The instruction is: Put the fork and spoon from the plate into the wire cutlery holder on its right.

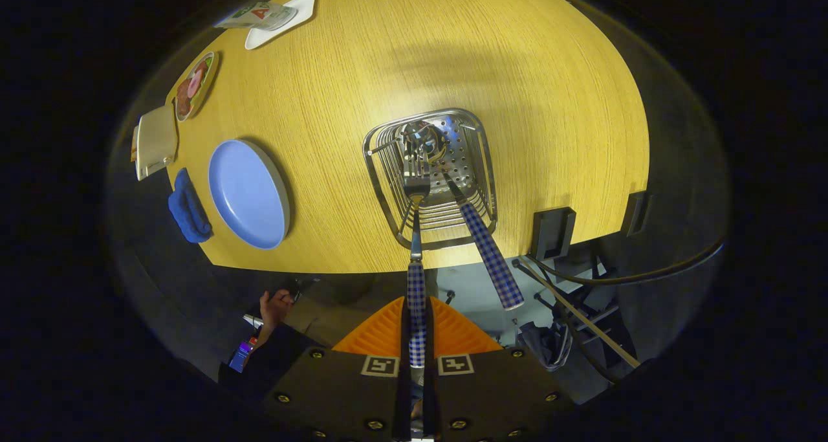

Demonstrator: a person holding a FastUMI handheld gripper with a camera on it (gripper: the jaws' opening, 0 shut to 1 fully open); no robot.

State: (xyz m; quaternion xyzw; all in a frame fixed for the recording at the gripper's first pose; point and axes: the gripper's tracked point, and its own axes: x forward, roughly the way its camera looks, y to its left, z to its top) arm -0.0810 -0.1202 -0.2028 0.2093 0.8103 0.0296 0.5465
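fork (416,235) between fingers (388,338) above holder (430,170)

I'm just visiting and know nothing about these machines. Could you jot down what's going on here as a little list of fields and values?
gripper: shut on the fork's checked handle
fork: held upright, prongs down inside the wire holder
spoon: already in the holder, leaning, handle sticking out
wire holder: on the wooden table, right of the plate
plate: blue, nothing on it
cloth: blue, beside the plate
left to do: release the fork
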